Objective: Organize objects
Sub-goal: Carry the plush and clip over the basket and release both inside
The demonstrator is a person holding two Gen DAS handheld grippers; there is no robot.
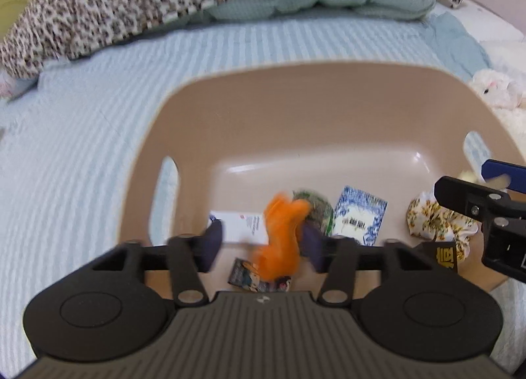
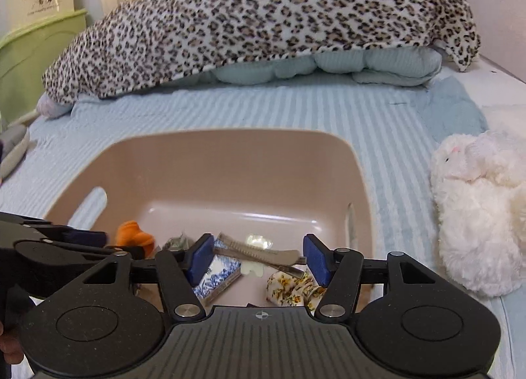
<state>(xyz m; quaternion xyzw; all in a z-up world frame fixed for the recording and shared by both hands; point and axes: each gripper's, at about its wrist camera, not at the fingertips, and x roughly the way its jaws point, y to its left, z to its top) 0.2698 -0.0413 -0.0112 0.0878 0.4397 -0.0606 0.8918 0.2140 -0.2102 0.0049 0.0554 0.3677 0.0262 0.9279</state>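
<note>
My left tongs point(image 1: 261, 244), jaws wide, have the orange plush toy point(image 1: 282, 231) loose between them over the beige basin point(image 1: 296, 89); my right tongs point(image 2: 259, 259) gape too; I judge it light, squashy, best pinched mid-body.

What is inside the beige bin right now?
The beige bin holds an orange cloth, blue-patterned packet, floral scrunchie, white card and comb. The grippers hide its near floor.

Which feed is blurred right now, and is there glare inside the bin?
Left wrist view: motion blur smears the orange toy and left gripper fingers. Right wrist view: sharper; faint glare streaks on the beige bin floor.
</note>
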